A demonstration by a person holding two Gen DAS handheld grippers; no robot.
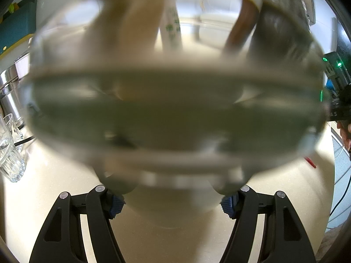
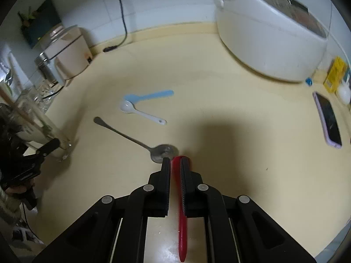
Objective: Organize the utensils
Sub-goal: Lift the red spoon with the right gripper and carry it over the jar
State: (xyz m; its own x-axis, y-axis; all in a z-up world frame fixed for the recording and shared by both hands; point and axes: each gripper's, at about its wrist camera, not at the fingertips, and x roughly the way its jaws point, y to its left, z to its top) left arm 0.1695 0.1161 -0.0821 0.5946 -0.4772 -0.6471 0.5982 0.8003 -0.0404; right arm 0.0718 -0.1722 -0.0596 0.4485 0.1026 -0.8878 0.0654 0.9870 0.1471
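Note:
My left gripper (image 1: 173,201) is shut on a glass jar (image 1: 175,109), its blue pads (image 1: 116,206) pressing on the base from both sides. The jar fills the left wrist view, blurred, with wooden and pale utensil handles (image 1: 241,28) standing in it. The jar (image 2: 43,129) also stands at the left edge of the right wrist view. My right gripper (image 2: 175,162) points down at the counter, shut on a red utensil (image 2: 182,230) that runs back between the fingers. Just ahead lies a metal spoon (image 2: 164,151). Farther off lie a white spoon (image 2: 140,111) and a blue spoon (image 2: 151,95).
A white rice cooker (image 2: 269,39) stands at the back right, with a phone (image 2: 328,122) and a yellow box (image 2: 335,74) beside it. A pink appliance (image 2: 68,52) and a black cable (image 2: 120,11) are at the back left. A drinking glass (image 1: 11,153) and a steel pot (image 1: 8,94) flank the jar.

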